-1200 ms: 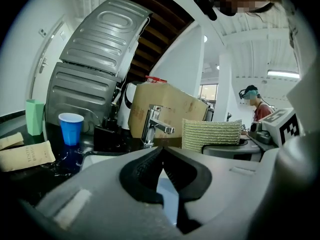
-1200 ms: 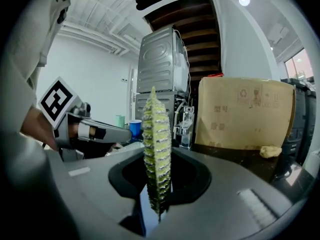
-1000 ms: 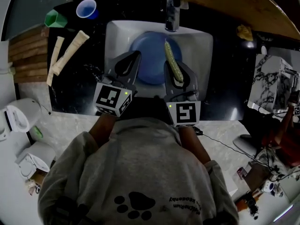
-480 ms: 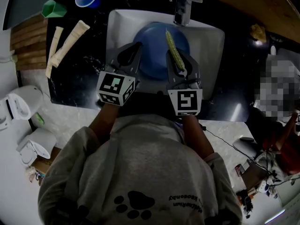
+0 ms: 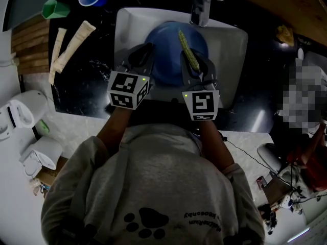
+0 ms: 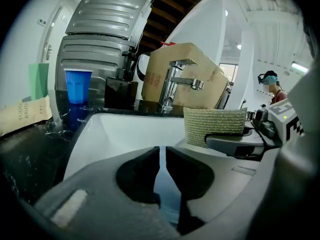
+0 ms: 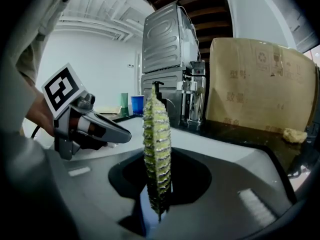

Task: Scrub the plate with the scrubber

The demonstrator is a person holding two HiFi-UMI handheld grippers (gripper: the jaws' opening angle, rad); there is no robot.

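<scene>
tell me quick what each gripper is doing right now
left gripper: jaws opening, narrow gap, gripping nothing; the blue plate shows through the gap.
right gripper: closed on the scrubber.

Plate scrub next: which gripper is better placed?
Right: the right gripper is shut on the scrubber, which the head view shows over the plate. The left gripper is opening its jaws and grips nothing.

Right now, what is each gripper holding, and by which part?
Right gripper clamps the scrubber by its near end. Left gripper's jaws are opening, gripping nothing.
</scene>
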